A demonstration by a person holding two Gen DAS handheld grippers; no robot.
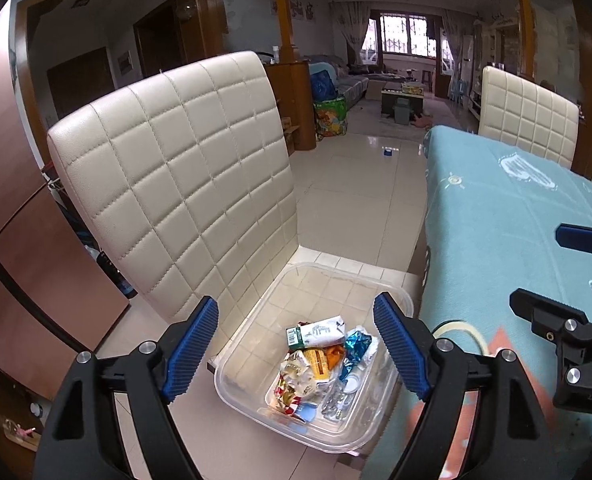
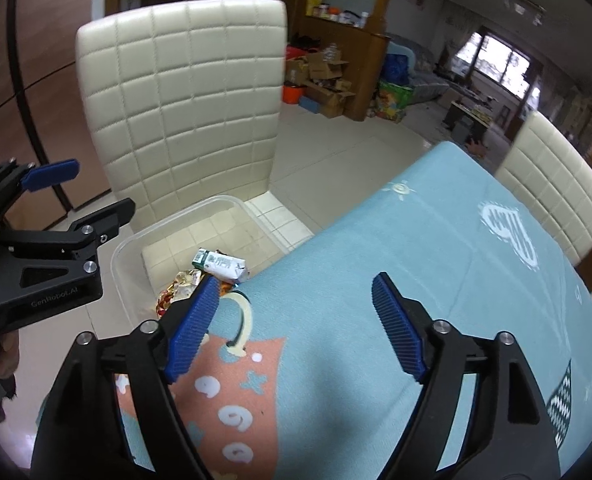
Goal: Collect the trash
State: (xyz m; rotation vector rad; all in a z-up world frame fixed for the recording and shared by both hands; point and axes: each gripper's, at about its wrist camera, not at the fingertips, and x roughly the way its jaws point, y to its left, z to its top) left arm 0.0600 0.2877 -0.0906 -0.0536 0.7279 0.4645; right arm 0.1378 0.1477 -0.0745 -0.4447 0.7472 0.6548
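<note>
A clear plastic bin (image 1: 256,320) sits on the seat of a cream chair (image 1: 176,180) beside the table. It holds several pieces of trash (image 1: 319,360): a crushed white and green carton (image 1: 319,332), foil wrappers and a blue wrapper. My left gripper (image 1: 296,348) is open and empty above the bin. My right gripper (image 2: 296,320) is open and empty over the blue tablecloth (image 2: 375,280). The bin (image 2: 128,248) and the carton (image 2: 220,264) also show in the right wrist view, left of the table edge. The right gripper shows at the right in the left wrist view (image 1: 567,272).
The table with its blue and pink patterned cloth (image 1: 515,220) lies right of the chair. Other cream chairs (image 1: 527,116) stand on its far side. A tiled floor (image 1: 355,184) leads to a living room. Wooden panels (image 1: 16,220) stand to the left.
</note>
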